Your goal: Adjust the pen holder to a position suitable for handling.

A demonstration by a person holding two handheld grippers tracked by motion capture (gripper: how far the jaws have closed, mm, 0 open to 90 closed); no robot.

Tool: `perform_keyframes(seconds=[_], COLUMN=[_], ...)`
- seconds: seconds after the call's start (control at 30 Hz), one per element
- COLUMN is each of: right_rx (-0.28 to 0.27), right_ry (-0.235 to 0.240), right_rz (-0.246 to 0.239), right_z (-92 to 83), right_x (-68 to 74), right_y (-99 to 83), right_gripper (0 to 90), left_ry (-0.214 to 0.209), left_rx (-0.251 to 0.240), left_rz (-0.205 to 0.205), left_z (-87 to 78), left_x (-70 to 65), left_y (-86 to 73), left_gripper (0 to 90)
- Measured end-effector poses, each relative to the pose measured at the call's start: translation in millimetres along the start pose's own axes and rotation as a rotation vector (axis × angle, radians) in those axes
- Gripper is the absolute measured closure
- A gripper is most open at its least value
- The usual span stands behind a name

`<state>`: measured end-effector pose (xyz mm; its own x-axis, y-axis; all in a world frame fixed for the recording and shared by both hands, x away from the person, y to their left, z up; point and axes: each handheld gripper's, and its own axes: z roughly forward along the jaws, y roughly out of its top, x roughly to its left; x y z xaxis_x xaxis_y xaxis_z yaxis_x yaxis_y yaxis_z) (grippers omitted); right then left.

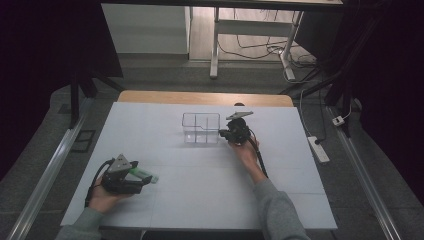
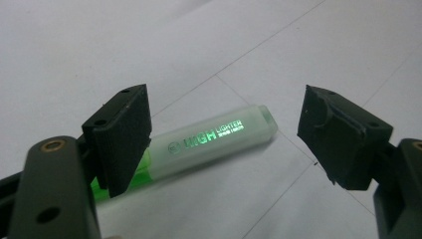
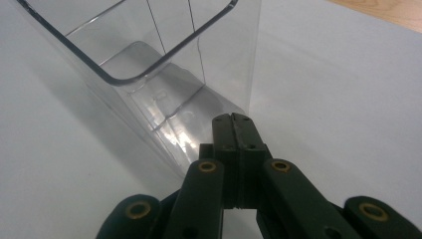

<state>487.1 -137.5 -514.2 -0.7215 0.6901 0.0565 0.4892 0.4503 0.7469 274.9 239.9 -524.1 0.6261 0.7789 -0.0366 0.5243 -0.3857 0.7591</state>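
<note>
1. White sheeting covers the counter [image 1: 200, 185], with a strip of bare wood along its far edge; faint seam lines cross the surface.
2. Clear plastic container [image 1: 200, 128], rectangular and divided into compartments, stands upright near the far middle of the counter. In the right gripper view its transparent wall [image 3: 164, 99] rises just ahead of the jaw tips, tilted in that view.
3. Right hand-held gripper [image 1: 223, 134], held in the person's right hand [image 1: 246, 149], lies against the container's right side. Its jaws are pressed fully together [image 3: 235, 122] with nothing between them; whether the tips actually touch the container wall cannot be told.
4. Left hand-held gripper [image 1: 145, 178], held in the left hand [image 1: 102, 195] at the near left of the counter, has its jaws spread wide apart [image 2: 224, 134], gripping nothing.
5. Green highlighter [image 2: 209, 139], with a translucent cap and the printed word "HIGHLIGHTER", lies flat on the counter between the parted jaws, partly hidden behind the left one and well clear of the right one. In the high view it [image 1: 142, 175] sits at the left hand-held gripper's tips, well apart from the container.
</note>
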Motion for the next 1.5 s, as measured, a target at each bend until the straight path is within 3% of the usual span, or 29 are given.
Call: perform_keyframes(seconds=[0.53,0.67,0.8,1.03,1.33,1.37,1.5], right_rx=[0.008,0.017,0.042,0.031,0.03,0.035,0.035], right_ry=[0.021,0.027,0.001,-0.02,-0.006,-0.01,-0.031], right_rz=[-0.007,-0.01,-0.025,-0.006,-0.003,0.002,0.014], right_z=[15.8,14.7,7.8,-31.8,-69.3,-79.7,-95.2], right_x=[12.1,12.9,11.5,0.4,-1.3,-2.0,-3.1], right_y=[9.7,10.6,10.4,-1.1,-32.1,-42.0,-58.4], right_gripper=[90.0,90.0,90.0,90.0,90.0,90.0,90.0], left_ry=[-0.004,-0.002,-0.002,-0.001,0.0,0.002,0.003], left_rx=[0.003,0.004,0.0,0.003,0.004,0.006,0.006], left_rz=[0.005,0.004,-0.002,-0.001,-0.006,-0.007,-0.008], left_z=[0.6,0.4,-0.2,-0.3,-0.4,-0.2,-0.3], left_x=[0.1,0.5,1.2,0.6,1.5,1.8,1.6], left_y=[-0.5,-0.7,-1.1,-1.2,-2.2,-2.2,-2.2], left_gripper=[21.1,21.1,21.1,21.1,21.1,21.0,21.1])
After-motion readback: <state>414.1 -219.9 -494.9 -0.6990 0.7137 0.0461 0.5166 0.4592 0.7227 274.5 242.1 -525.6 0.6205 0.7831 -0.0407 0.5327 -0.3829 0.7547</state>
